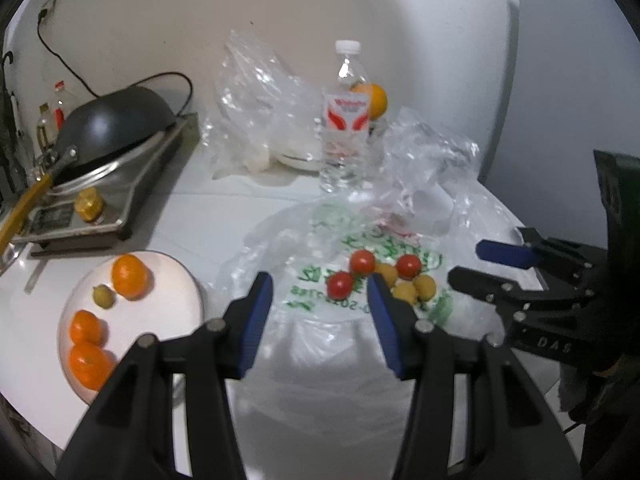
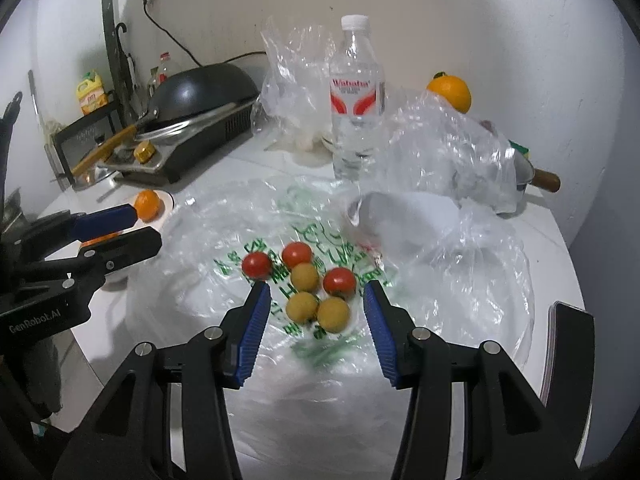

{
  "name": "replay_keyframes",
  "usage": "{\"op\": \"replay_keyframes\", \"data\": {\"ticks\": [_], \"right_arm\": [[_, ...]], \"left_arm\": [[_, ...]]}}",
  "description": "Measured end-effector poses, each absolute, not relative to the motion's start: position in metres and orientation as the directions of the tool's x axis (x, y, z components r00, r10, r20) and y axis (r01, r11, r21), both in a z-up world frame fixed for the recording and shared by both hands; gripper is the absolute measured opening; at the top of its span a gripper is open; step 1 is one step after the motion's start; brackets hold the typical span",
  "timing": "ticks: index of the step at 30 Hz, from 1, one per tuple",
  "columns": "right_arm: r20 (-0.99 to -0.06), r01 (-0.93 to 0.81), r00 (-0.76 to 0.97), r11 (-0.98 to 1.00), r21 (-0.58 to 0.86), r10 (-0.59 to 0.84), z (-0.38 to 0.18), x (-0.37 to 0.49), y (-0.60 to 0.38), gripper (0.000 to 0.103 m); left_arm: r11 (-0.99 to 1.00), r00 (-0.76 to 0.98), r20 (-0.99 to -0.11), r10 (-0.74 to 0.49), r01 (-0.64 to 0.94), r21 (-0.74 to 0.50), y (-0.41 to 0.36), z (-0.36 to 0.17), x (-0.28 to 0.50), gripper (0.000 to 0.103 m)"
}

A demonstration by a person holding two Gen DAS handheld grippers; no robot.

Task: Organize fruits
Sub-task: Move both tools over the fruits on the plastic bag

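The big orange (image 1: 374,100) sits half hidden behind the water bottle (image 1: 346,120). Whatever lies inside the crumpled clear bag (image 2: 448,152) is blurred. The plate (image 2: 168,200) disappears behind the left gripper (image 2: 132,228).

even, cool indoor light with soft shadows, white glare on the crumpled plastic bags (image 2: 448,148) and the plate (image 1: 160,276), both views bent by the fisheye with black corners, mildly soft and smeared throughout, most on the tabletop (image 2: 312,420) close under the lens.
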State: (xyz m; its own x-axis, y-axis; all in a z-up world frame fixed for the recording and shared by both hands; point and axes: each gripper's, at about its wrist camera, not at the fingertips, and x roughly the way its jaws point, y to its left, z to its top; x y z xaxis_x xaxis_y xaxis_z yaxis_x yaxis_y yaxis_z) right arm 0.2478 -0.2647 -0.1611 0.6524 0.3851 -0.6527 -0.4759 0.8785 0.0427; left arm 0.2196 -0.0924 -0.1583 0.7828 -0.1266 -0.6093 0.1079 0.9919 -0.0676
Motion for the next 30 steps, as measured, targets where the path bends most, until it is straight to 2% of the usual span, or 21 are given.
{"op": "replay_keyframes", "data": {"ticks": [5,11,18,30], "right_arm": [[-0.667,-0.488,0.639,0.872,0.034,0.384,-0.172,0.254,-0.267,0.05],[-0.678,-0.503,0.625,0.864,0.03,0.388,-0.184,0.264,-0.265,0.032],[-0.698,-0.521,0.601,0.853,0.028,0.39,-0.195,0.274,-0.258,0.027],[-0.736,-0.509,0.546,0.856,0.088,0.4,-0.208,0.287,-0.262,0.027]], "left_arm": [[0.989,0.767,-0.625,-0.147,0.133,-0.069,-0.105,-0.169,0.223,0.05],[0.988,0.746,-0.648,-0.153,0.134,-0.08,-0.114,-0.18,0.233,0.05],[0.987,0.732,-0.664,-0.154,0.139,-0.075,-0.122,-0.189,0.241,0.05],[0.988,0.718,-0.681,-0.143,0.138,-0.063,-0.125,-0.196,0.247,0.05]]}}
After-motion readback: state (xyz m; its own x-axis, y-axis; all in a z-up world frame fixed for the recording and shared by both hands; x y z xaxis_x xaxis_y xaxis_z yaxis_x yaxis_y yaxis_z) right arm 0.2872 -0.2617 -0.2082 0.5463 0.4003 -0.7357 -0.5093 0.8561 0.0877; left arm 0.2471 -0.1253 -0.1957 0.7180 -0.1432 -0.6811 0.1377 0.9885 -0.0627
